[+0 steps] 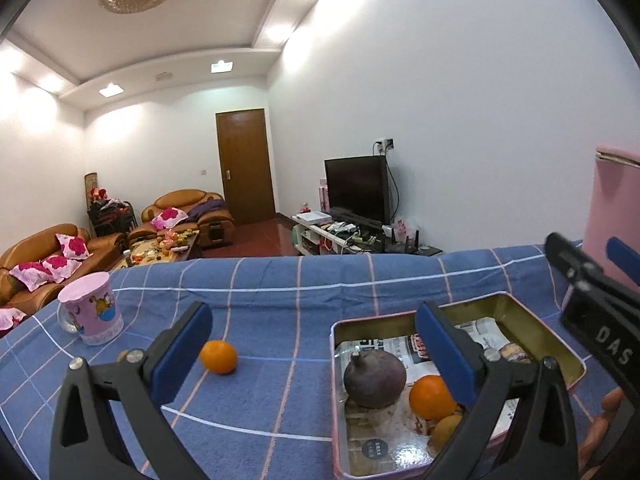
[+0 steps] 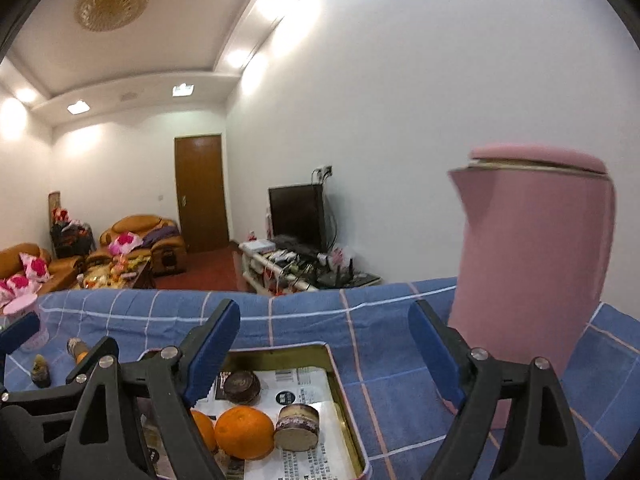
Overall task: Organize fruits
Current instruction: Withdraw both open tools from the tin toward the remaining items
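Inside the metal tin [image 1: 536, 324], which I take as landmark, lie the fruits on newspaper: a dark purple round fruit [image 1: 375, 379], a bright orange [image 1: 432, 397] touching it on the right, and a smaller yellowish fruit [image 1: 446, 432] just in front of the orange. From the right wrist view the tin also holds two cut slices with purple skin [image 2: 298, 427]. One loose orange [image 1: 218, 356] sits on the blue checked cloth of the counter [image 1: 280, 300], well to the left of the tin and apart from it. A pink cup [image 1: 91, 307] stands further left, near the far counter edge. A pink kettle [image 2: 532, 264] stands to the right of the tin. The left hand-held gripper [image 1: 316, 354] has its jaws wide apart and holds nothing. The right hand-held gripper [image 2: 324, 356] is also spread apart, over the right rim of the tin. Between the tin and the loose orange the cloth is bare.
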{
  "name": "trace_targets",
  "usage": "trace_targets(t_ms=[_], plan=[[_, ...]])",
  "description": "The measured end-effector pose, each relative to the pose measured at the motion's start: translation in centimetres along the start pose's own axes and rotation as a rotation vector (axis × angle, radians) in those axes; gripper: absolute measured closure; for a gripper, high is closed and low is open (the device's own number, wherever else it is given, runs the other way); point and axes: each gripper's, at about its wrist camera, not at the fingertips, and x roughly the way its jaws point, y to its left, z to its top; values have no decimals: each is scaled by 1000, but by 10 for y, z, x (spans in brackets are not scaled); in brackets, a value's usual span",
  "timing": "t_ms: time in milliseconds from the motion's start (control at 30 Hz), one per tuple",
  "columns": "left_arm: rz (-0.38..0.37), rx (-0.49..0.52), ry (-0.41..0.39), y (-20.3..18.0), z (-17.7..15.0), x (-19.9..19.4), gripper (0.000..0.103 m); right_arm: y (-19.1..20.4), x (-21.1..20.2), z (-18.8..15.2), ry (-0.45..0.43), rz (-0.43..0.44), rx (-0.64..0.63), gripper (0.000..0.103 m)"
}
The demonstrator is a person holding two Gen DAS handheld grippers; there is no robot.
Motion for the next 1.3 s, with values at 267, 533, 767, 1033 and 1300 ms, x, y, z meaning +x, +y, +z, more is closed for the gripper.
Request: trace_targets(t_ms=[267, 533, 767, 1033, 1300], plan=[[22, -72, 11, 13, -6, -6, 0, 5, -15, -2, -21, -23, -8, 16], [-7, -57, 24, 16, -9, -11, 0, 14, -13, -10, 84, 0, -10, 16], [-39, -45, 16, 16, -11, -21, 0, 18, -18, -12, 88, -18, -19, 16], [-82, -26, 18, 16, -14, -32, 0, 17, -28, -12, 86, -34, 0, 16], [-83, -23, 87, 36, -17, -24, 0, 26, -34, -13, 87, -49, -19, 16]])
